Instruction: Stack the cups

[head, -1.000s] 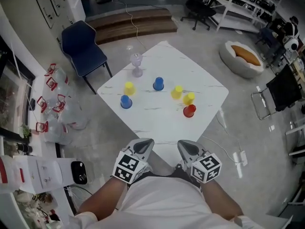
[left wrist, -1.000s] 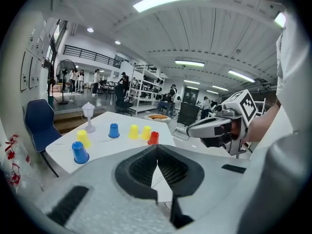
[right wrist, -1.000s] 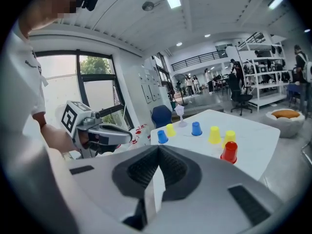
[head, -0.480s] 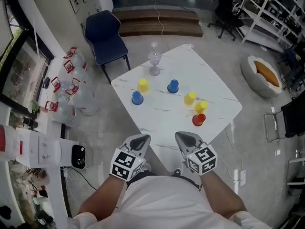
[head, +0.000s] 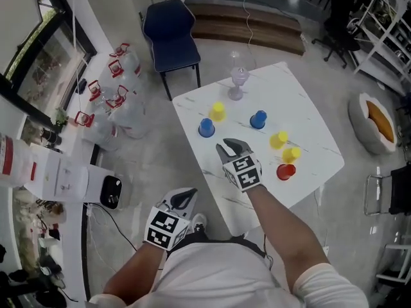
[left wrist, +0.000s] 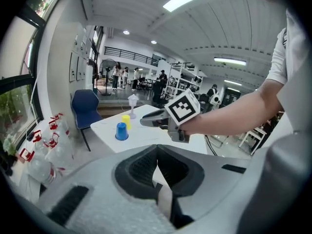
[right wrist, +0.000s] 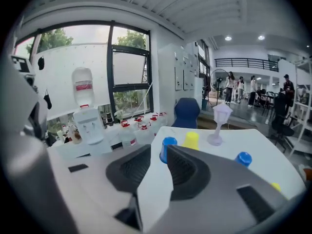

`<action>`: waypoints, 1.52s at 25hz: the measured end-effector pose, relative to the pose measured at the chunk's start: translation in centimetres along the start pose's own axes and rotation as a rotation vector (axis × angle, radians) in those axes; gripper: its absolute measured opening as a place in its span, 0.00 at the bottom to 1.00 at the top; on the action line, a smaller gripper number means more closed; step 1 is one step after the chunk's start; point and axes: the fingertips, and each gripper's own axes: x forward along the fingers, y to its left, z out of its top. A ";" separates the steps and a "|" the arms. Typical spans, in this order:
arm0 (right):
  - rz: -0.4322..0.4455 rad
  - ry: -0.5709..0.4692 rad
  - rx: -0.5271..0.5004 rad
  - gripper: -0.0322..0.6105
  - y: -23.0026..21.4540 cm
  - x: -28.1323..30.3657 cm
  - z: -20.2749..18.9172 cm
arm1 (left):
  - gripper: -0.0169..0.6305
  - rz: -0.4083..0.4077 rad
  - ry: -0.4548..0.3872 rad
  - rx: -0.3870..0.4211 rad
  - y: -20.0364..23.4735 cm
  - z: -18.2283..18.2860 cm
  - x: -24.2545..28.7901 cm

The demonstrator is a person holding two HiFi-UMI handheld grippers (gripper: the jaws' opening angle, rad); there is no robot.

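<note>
I could read no words, brand names or numbers anywhere. The nearest things to signs were the black-and-white square patterns on the right marker cube (head: 243, 172) and the left marker cube (head: 164, 228), which were codes and not letters. The water bottle (right wrist: 83, 87) on the dispenser (right wrist: 89, 126) wore a red label, but its print was too small for me to make out.

The person wears a white short-sleeved shirt (head: 218, 271). The left gripper (head: 185, 196) and right gripper (head: 232, 148) each have a smooth grey shell, black ribbed pads (left wrist: 138, 167) and a cube (head: 242, 172) of black-and-white square markers
</note>
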 end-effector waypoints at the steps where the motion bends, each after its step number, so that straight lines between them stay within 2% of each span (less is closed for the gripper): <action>1: -0.002 0.013 -0.008 0.24 -0.3 1.5 0.1 | 0.04 0.014 0.010 -0.014 0.5 -0.5 -0.2; 7: 0.004 0.127 -0.048 0.38 -1.2 8.9 -0.6 | 0.04 0.083 0.034 -0.054 3.7 -2.3 -1.8; 12: -0.005 0.216 -0.060 0.46 -2.4 12.8 -1.2 | 0.04 0.114 0.040 -0.072 5.6 -2.8 -2.8; 16: 0.005 0.247 -0.091 0.45 -2.7 14.5 -1.8 | 0.04 0.132 0.050 -0.087 6.7 -3.5 -3.6; 18: 0.004 0.241 -0.103 0.39 -2.7 14.7 -1.6 | 0.04 0.135 0.054 -0.091 7.0 -3.8 -3.9; 22: -0.005 0.197 -0.087 0.38 -2.1 13.1 -0.8 | 0.04 0.122 0.058 -0.095 7.2 -4.2 -3.6; 27: -0.020 0.126 -0.042 0.38 -1.4 7.7 -0.4 | 0.04 0.071 0.027 -0.065 6.6 -2.7 -2.0; 35: -0.084 0.158 0.073 0.38 -1.4 -1.5 -5.9 | 0.04 -0.015 0.004 -0.020 4.4 -1.0 0.4; 38: -0.081 0.200 0.077 0.38 0.0 -3.9 -8.6 | 0.04 -0.042 0.010 -0.005 3.4 -0.9 0.9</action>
